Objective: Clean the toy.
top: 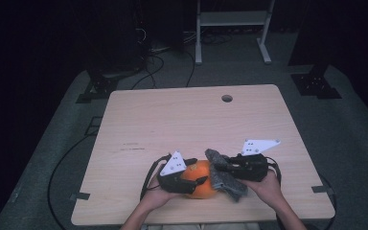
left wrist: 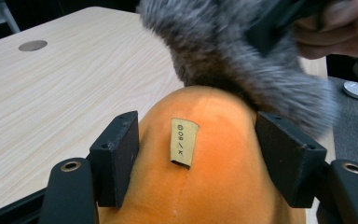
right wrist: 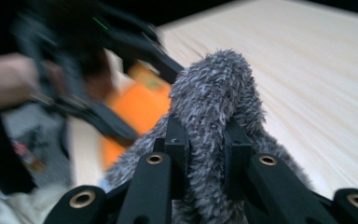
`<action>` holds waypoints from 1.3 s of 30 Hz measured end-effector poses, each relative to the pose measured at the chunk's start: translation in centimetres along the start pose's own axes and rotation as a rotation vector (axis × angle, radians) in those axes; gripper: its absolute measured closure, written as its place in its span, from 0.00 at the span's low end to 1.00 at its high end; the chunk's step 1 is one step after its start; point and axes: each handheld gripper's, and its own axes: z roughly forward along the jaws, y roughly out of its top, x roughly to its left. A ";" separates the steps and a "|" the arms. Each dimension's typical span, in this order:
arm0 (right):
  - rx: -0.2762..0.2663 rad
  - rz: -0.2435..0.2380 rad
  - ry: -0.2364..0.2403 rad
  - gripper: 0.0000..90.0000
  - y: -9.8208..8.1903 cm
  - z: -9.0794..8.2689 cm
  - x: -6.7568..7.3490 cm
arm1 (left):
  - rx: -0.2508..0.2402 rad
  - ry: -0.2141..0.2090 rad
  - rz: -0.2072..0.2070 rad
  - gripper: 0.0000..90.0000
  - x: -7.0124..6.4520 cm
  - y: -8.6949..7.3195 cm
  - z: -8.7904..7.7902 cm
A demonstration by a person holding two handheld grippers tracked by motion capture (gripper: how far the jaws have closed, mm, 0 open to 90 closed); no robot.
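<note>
The orange pumpkin-like ball (top: 200,179) sits on the table (top: 191,120) near its front edge, just ahead of the person's hands, and serves here as the landmark. The left hand-held gripper (top: 191,184) comes at it from its left side; in the left gripper view its two black jaws bracket the orange body (left wrist: 205,158), with pads against or all but against the skin on either side, so I read it as clamped on the ball. A small tan sticker (left wrist: 183,142) with dark marks lies on the surface between the jaws.

Draped over the ball's right shoulder is a grey fluffy cloth (top: 223,175), touching the orange skin. The right hand-held gripper (top: 225,165) is closed on a fold of that cloth; in the right gripper view the pile (right wrist: 209,98) bulges up between the pinching jaws.

Judging from its look, the ball is smooth, rounded and probably light and fairly stiff, with a matte skin that may slip out of a shallow pinch. It is best taken across its widest part, the jaws set level on opposite sides, as the left one now stands. The cloth is soft, limp and light; a bunched fold gives the surest hold, and loose ends will trail and drag across the ball.
</note>
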 end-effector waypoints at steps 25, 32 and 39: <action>0.007 0.028 0.017 0.84 -0.7 0.4 -0.2 | 0.023 -0.001 -0.002 0.36 0.3 -0.2 0.3; 0.088 -0.008 -0.061 0.84 -1.2 1.4 -0.4 | -0.015 -0.053 -0.006 0.23 0.7 0.0 -1.0; 0.141 0.023 -0.112 0.83 -1.9 0.7 -1.6 | 0.030 -0.035 -0.029 0.29 1.3 -1.0 -1.1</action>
